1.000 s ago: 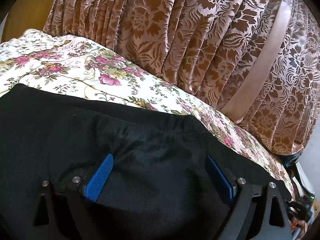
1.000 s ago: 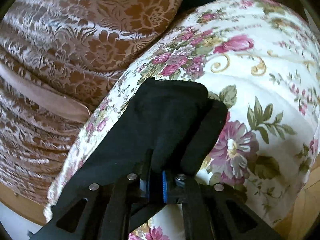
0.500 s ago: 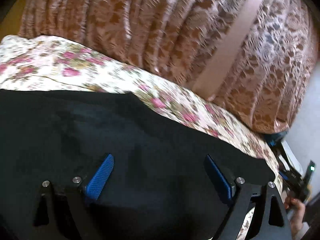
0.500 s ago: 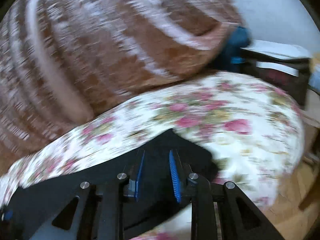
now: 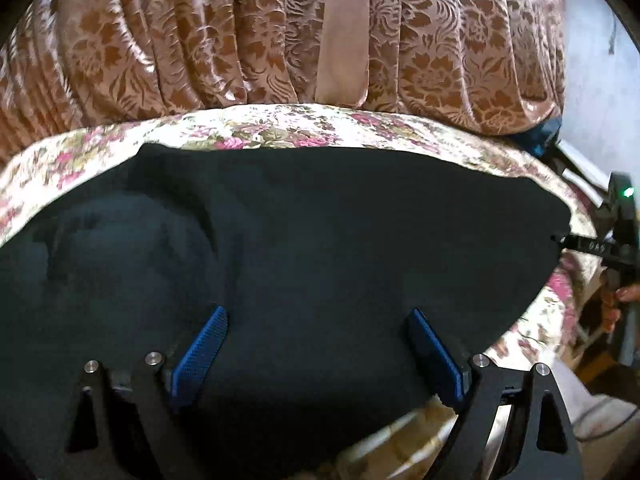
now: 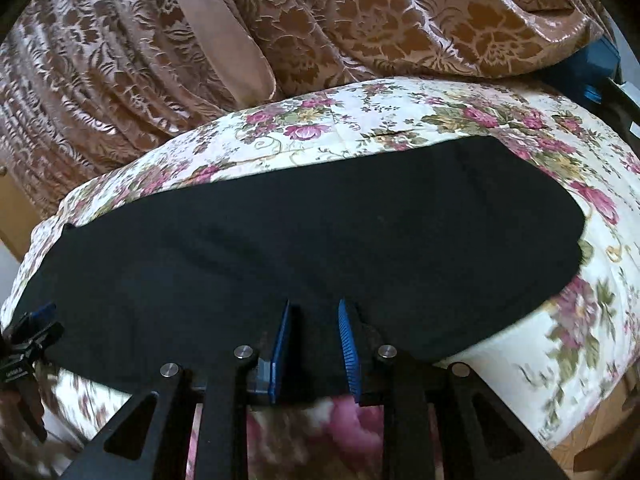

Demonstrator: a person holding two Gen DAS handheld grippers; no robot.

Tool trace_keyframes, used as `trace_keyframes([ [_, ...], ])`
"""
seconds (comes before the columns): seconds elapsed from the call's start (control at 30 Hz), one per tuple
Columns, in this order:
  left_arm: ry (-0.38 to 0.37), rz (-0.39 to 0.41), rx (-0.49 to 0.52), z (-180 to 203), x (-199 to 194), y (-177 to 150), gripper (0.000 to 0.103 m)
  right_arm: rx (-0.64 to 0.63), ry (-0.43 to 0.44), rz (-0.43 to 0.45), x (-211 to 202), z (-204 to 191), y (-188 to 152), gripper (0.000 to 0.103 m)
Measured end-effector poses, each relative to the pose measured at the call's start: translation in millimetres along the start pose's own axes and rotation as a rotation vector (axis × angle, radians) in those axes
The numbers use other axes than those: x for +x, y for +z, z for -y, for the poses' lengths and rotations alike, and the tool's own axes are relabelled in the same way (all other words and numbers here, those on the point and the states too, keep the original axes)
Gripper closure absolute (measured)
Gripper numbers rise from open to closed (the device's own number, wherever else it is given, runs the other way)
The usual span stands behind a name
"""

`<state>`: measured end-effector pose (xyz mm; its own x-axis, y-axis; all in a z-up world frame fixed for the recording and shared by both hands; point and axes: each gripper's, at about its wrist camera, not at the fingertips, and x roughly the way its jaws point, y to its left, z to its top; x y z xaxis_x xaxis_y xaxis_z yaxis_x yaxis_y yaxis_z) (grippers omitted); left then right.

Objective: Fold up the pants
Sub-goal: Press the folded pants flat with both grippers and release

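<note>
Black pants lie flat on the flowered bedspread; in the right wrist view they stretch from left to right across the bed. My left gripper is wide open over the near edge of the pants, holding nothing. My right gripper is open by a narrow gap above the pants' near edge, with no cloth between its blue pads. The right gripper also shows at the right edge of the left wrist view, and the left gripper at the left edge of the right wrist view.
A brown patterned curtain hangs right behind the bed. The bed's right end drops off toward dark furniture and a wooden floor. A hand shows at far right.
My right gripper has let go of the pants leg end, opened and drawn back. My left gripper stayed open and swung right. Both views now face the laid-out pants.
</note>
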<state>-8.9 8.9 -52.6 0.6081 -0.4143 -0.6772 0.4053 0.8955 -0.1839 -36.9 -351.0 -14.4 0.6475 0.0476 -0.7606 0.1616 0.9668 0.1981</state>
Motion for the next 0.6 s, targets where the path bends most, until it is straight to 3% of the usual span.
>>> trace_keyframes([
  [0.2, -0.071, -0.040, -0.060, -8, -15, 17, 0.016, 0.124, 0.051, 0.021, -7, 11, 3, 0.078],
  [0.27, -0.078, -0.007, -0.094, -15, -23, 36, 0.016, 0.140, 0.063, 0.050, -10, 10, 12, 0.078],
  [0.33, -0.059, 0.020, -0.123, -25, -25, 59, 0.016, 0.113, 0.032, 0.085, -10, 5, 25, 0.078],
  [0.4, -0.008, -0.006, -0.142, -35, -16, 79, 0.016, 0.081, -0.003, 0.125, -9, 1, 39, 0.078],
  [0.5, 0.059, -0.034, -0.185, -60, 8, 102, 0.018, 0.070, -0.065, 0.115, 1, 3, 57, 0.077],
  [0.53, 0.082, -0.059, -0.207, -70, 18, 107, 0.020, 0.072, -0.073, 0.113, 5, 5, 60, 0.077],
  [0.6, 0.107, -0.105, -0.234, -88, 39, 115, 0.037, 0.084, -0.086, 0.110, 11, 9, 63, 0.077],
])
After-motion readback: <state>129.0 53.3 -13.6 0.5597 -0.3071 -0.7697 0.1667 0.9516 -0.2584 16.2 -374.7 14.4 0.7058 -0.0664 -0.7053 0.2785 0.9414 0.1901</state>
